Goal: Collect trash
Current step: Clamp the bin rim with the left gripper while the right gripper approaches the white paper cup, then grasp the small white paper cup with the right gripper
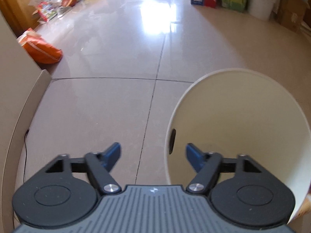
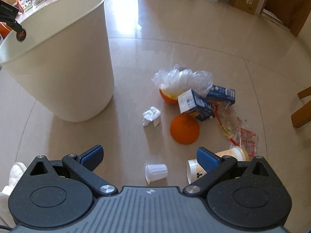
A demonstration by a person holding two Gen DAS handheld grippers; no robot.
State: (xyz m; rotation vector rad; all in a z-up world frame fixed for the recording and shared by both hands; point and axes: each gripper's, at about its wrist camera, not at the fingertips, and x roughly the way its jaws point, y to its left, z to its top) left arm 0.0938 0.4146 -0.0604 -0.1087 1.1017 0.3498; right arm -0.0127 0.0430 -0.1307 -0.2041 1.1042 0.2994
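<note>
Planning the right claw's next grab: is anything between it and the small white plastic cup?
Nothing visible: the right claw is open, and only bare floor lies between it and the small white plastic cup lying on its side.

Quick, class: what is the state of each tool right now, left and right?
Left tool: open, holding nothing; the bin's rim stands between its fingers.
Right tool: open, holding nothing, above the small plastic cup.

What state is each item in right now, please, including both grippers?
Bin: upright, open top.
Small plastic cup: on its side.
Paper cup: on its side.
Blue carton: crumpled, on the floor.
Tissue: crumpled.
Left gripper: open, holding nothing.
Right gripper: open, holding nothing.
</note>
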